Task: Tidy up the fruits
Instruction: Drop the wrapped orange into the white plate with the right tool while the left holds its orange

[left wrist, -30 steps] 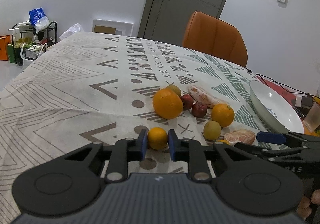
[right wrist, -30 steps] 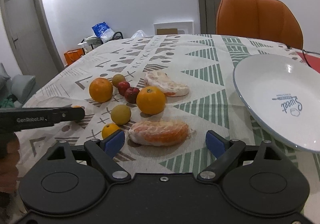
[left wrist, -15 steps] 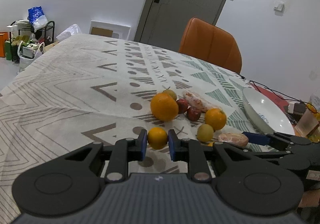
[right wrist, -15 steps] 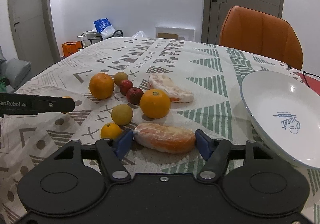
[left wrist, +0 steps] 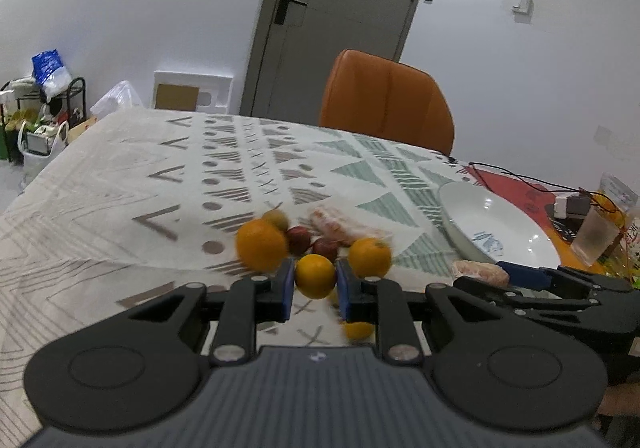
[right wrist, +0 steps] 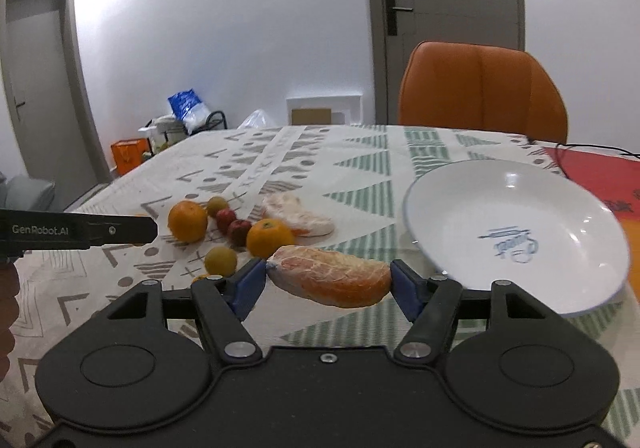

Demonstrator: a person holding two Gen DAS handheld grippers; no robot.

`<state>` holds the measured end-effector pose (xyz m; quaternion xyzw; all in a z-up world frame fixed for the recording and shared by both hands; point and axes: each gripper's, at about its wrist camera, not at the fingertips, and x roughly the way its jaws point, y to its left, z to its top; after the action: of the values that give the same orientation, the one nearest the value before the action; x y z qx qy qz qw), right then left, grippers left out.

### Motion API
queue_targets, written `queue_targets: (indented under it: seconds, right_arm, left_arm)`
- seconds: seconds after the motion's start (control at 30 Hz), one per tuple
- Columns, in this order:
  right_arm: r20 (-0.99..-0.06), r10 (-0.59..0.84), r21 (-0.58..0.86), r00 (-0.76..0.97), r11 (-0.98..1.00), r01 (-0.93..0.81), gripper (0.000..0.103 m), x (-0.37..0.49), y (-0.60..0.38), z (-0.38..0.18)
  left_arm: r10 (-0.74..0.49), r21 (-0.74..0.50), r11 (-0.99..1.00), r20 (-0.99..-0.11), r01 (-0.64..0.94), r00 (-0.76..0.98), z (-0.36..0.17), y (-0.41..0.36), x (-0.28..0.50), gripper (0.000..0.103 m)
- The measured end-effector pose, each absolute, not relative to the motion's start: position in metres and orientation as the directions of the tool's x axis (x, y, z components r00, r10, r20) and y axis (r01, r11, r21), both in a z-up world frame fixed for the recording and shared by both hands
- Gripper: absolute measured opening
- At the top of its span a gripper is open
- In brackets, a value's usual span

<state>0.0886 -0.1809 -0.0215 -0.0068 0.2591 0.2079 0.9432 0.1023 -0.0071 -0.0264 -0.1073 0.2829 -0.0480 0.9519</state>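
My left gripper [left wrist: 315, 283] has its jaws narrow on a small orange [left wrist: 315, 275], lifted clear of the cloth; my right gripper [right wrist: 327, 284] pinches a wrapped peeled citrus piece [right wrist: 329, 275] by its two ends, also in the air. The white plate [right wrist: 516, 184] sits just right of that piece, so I judge both loads go there. I'd set the wrapped piece down first, low and gently, since it looks soft, then swing the orange over the fruit cluster [right wrist: 236, 228] without clipping it.

White plate [right wrist: 516, 208], orange chair [right wrist: 482, 92], seemingly grey-green patterned tablecloth [right wrist: 360, 164].
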Motion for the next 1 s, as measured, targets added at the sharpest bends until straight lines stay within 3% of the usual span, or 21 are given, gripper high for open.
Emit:
queue_targets:
  seconds: [0.57, 1.0]
  right_arm:
    - [-0.406, 0.285, 0.114, 0.868, 0.958, -0.261, 0.065, 0.088, -0.239, -0.013]
    - [-0.403, 0.260, 0.112, 0.877, 0.966, -0.235, 0.065, 0.102, -0.268, -0.017]
  left_arm:
    - [-0.199, -0.160, 0.978, -0.536, 0.133, 0.820, -0.020, -0.075, 0.130, 0.021]
    - [-0.214, -0.128, 0.977, -0.557, 0.171, 0.803, -0.023, -0.113, 0.152, 0.021]
